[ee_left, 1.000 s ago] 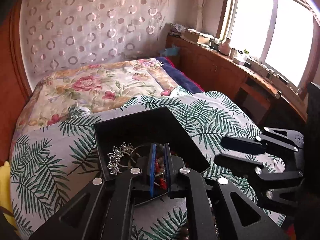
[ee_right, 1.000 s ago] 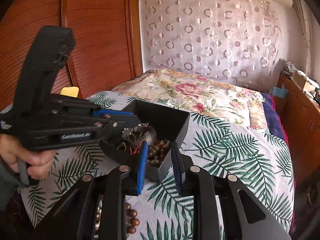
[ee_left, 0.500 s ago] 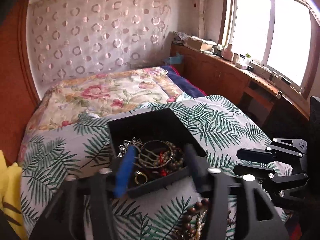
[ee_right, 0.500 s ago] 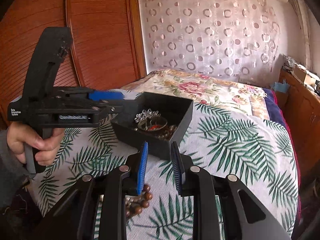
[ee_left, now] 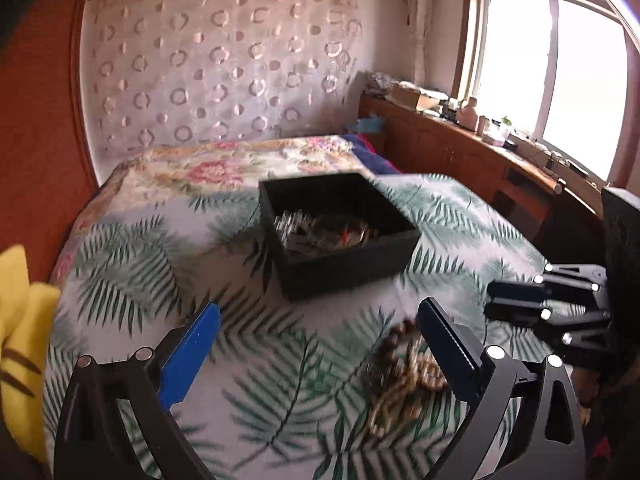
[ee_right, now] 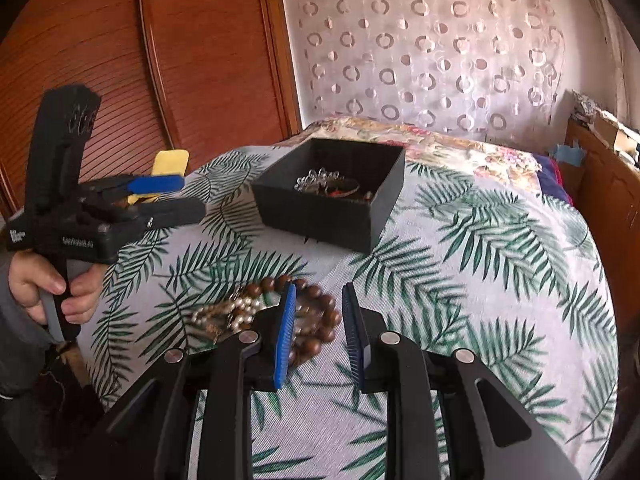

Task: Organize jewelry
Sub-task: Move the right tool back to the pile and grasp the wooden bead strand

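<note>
A black open box (ee_left: pixel 340 236) (ee_right: pixel 332 196) sits on the palm-leaf bedspread and holds silver jewelry, a bangle and beads. A pile of brown bead bracelets and pearl strands (ee_left: pixel 404 372) (ee_right: pixel 272 312) lies on the spread in front of the box. My left gripper (ee_left: pixel 320 328) is wide open and empty, above the spread with the pile by its right finger. It also shows in the right wrist view (ee_right: pixel 176 196). My right gripper (ee_right: pixel 318 312) is slightly open and empty, just above the right side of the pile. It also shows in the left wrist view (ee_left: pixel 516 300).
A yellow cushion (ee_left: pixel 20 312) (ee_right: pixel 168 164) lies at the bed's left edge. A floral quilt (ee_left: pixel 240 164) covers the far end of the bed. A wooden cabinet (ee_left: pixel 480 152) runs under the window on the right. A wooden wardrobe (ee_right: pixel 140 60) stands on the left.
My left gripper opened, let the beads go in the box, and drew back toward the near side. My right gripper also pulled back from the box to over the loose pile.
</note>
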`<state>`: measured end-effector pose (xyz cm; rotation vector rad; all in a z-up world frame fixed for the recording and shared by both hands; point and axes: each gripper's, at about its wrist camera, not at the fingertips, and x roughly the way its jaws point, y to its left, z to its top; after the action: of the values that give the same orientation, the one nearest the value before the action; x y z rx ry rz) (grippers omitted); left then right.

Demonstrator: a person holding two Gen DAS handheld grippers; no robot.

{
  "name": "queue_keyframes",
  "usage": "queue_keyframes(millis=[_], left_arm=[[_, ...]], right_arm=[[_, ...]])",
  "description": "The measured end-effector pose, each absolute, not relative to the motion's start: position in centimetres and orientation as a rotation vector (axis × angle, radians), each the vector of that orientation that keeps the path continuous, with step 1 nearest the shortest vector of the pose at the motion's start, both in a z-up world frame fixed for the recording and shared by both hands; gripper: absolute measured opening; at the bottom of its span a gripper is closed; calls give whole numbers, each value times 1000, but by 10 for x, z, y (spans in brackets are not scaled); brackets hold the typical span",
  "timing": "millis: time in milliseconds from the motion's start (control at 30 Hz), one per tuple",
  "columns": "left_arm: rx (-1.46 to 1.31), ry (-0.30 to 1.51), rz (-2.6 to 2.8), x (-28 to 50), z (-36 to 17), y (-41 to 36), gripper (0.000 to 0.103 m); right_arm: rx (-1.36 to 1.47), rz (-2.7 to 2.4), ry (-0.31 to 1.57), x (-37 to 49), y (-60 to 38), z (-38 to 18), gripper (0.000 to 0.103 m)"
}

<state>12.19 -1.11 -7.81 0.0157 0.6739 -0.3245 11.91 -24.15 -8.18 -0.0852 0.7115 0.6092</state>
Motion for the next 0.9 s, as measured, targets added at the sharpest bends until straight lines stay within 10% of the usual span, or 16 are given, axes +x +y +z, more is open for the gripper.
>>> queue_keyframes(millis=[900], left_arm=[[7,756,-294,83,-112,12,95]], right_arm=[[-212,570,875,159,-216,-116,25]])
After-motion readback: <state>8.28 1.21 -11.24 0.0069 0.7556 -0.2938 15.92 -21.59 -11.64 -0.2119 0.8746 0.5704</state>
